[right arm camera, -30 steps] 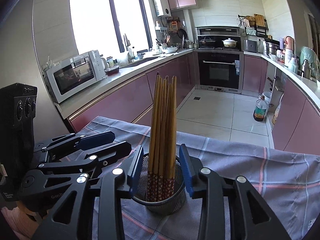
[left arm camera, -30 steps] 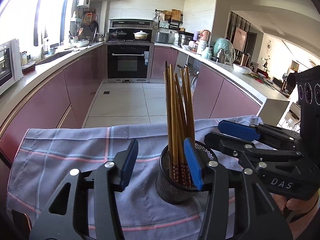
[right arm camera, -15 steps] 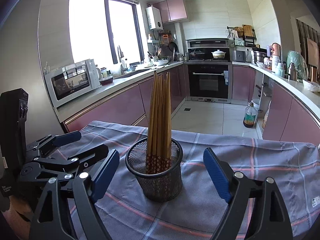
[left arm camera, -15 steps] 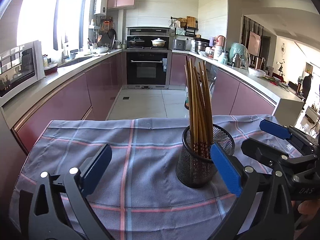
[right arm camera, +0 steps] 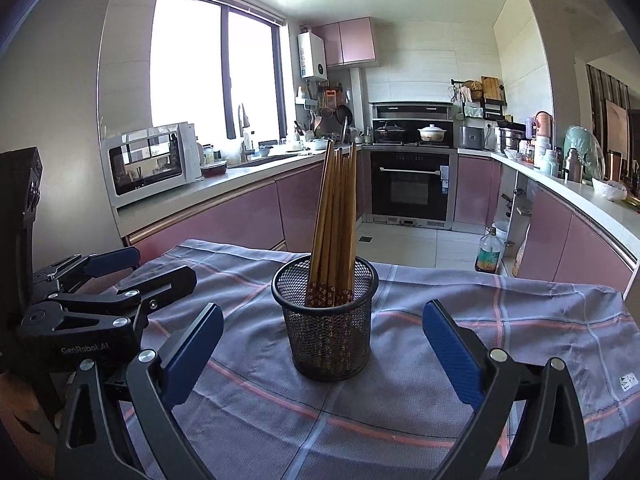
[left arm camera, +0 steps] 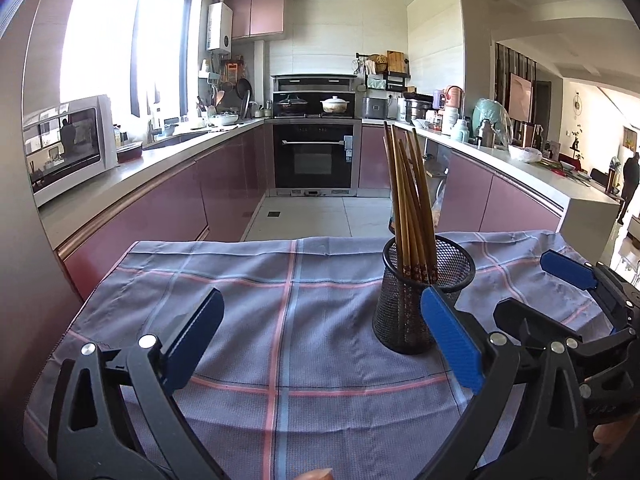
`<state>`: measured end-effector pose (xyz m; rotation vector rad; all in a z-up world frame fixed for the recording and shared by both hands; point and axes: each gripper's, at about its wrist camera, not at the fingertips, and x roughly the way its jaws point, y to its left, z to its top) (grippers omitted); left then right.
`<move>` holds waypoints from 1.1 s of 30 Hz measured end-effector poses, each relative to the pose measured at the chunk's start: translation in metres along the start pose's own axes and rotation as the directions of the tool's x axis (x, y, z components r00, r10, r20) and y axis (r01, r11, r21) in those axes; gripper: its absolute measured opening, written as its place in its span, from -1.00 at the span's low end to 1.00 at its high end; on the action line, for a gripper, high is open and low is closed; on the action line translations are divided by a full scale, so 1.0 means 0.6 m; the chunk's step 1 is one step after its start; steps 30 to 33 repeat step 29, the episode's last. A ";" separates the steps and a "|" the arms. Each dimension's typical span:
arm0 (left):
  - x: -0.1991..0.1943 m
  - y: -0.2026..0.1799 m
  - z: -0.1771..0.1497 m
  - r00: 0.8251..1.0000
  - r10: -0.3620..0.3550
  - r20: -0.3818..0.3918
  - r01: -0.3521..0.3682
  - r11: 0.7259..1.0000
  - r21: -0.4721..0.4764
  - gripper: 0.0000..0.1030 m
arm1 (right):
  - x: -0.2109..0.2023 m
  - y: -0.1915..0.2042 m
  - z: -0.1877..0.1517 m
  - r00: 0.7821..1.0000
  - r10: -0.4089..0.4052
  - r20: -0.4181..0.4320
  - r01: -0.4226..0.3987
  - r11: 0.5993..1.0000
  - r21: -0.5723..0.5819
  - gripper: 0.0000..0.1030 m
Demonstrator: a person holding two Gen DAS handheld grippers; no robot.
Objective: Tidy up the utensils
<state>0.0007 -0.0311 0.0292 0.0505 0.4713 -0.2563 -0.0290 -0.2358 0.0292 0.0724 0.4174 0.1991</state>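
Observation:
A black mesh cup (right arm camera: 328, 320) stands upright on the checked cloth (right arm camera: 500, 320) and holds several wooden chopsticks (right arm camera: 335, 224), tips down. My right gripper (right arm camera: 320, 340) is open and empty, pulled back from the cup, its blue pads wide on either side. In the left wrist view the cup (left arm camera: 420, 300) stands right of centre with the chopsticks (left arm camera: 408, 204) in it. My left gripper (left arm camera: 324, 340) is open and empty, left of and nearer than the cup. The right gripper shows there at the right (left arm camera: 560, 300), and the left gripper shows at the left of the right wrist view (right arm camera: 120, 276).
The cloth (left arm camera: 280, 300) covers a table whose far edge drops to the kitchen floor (left arm camera: 312, 216). Pink cabinets line both sides, with a microwave (right arm camera: 152, 164) on the left counter and an oven (right arm camera: 412, 188) at the back.
Both grippers have opened wide and drawn back from the mesh cup, which now stands free on the cloth with the chopsticks in it.

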 end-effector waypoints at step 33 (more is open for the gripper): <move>-0.023 -0.010 -0.037 0.999 0.006 -0.046 -0.006 1.000 0.005 0.89 | -0.022 -0.004 -0.030 1.000 -0.010 -0.019 0.010 1.000 0.007 0.87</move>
